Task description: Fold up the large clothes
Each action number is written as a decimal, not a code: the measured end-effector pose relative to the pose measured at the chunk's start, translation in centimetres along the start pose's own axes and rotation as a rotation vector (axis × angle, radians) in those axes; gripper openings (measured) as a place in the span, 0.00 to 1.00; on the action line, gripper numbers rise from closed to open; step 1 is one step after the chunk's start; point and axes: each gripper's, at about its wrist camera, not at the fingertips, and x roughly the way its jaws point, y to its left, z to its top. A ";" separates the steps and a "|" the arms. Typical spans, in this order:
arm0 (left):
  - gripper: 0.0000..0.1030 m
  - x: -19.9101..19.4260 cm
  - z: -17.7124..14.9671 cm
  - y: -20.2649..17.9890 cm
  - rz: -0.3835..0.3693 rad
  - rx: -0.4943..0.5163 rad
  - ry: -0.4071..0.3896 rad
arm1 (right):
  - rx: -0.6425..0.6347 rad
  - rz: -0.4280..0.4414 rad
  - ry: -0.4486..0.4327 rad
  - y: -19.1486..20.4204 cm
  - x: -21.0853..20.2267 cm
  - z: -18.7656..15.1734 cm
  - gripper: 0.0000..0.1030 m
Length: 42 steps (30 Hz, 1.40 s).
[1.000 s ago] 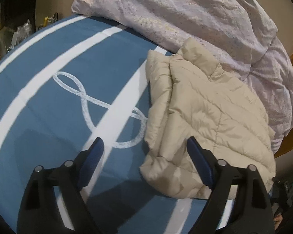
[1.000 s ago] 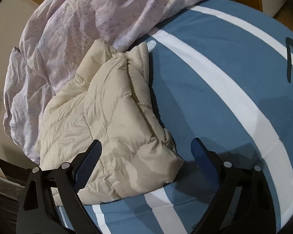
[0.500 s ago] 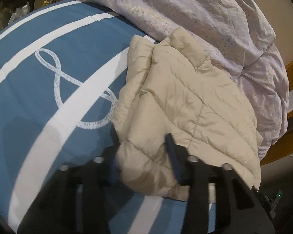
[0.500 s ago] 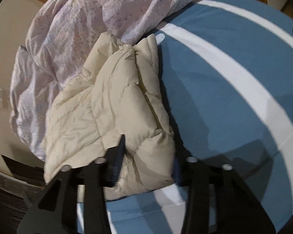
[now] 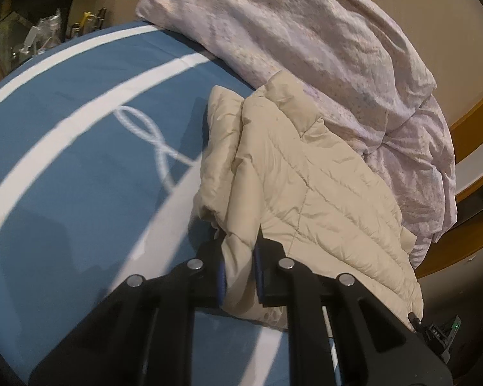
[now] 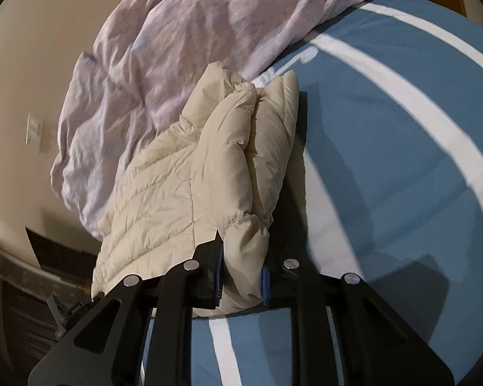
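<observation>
Beige puffer jacket (image 5: 309, 186), already doubled over into a thick bundle, lies on the bed (image 5: 80, 148) at its near edge, its far end with the collar pushed up against a heaped lilac duvet (image 5: 306, 48). Its long axis runs away from both tools, from the near hem toward the duvet.

Left tool (image 5: 240, 276) is clamped on the near corner of the bundle on the side facing the open blue-and-white bed cover; right tool (image 6: 241, 276) is clamped on what appears to be much the same near end, though from these two views it is hard to tell how far apart the two grips sit. Both tools stand at the hem end, so neither is clearly the nearer; the free length of the jacket lies straight ahead of them, and a further fold would likely mean carrying the gripped hem forward toward the collar.

A second ago both tools hovered wide apart just short of the jacket, nothing between their pads. Half a second ago they were narrowing over the hem. Now the padding bulges between the shut pads, and the near edge looks slightly bunched and raised off the cover.
</observation>
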 end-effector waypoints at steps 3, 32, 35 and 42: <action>0.13 -1.5 -0.3 1.7 -0.002 0.000 -0.004 | -0.020 0.011 0.025 0.6 -0.4 -2.1 0.17; 0.65 -3.3 -0.3 4.6 0.074 0.003 0.018 | -0.435 -0.181 -0.107 10.1 -1.6 -6.4 0.42; 0.67 -2.9 0.0 4.2 0.086 0.006 0.019 | -0.468 -0.199 -0.080 11.0 0.5 -6.7 0.42; 0.71 -2.0 0.5 4.1 0.102 -0.001 0.029 | -0.499 -0.236 -0.070 11.2 2.5 -7.7 0.42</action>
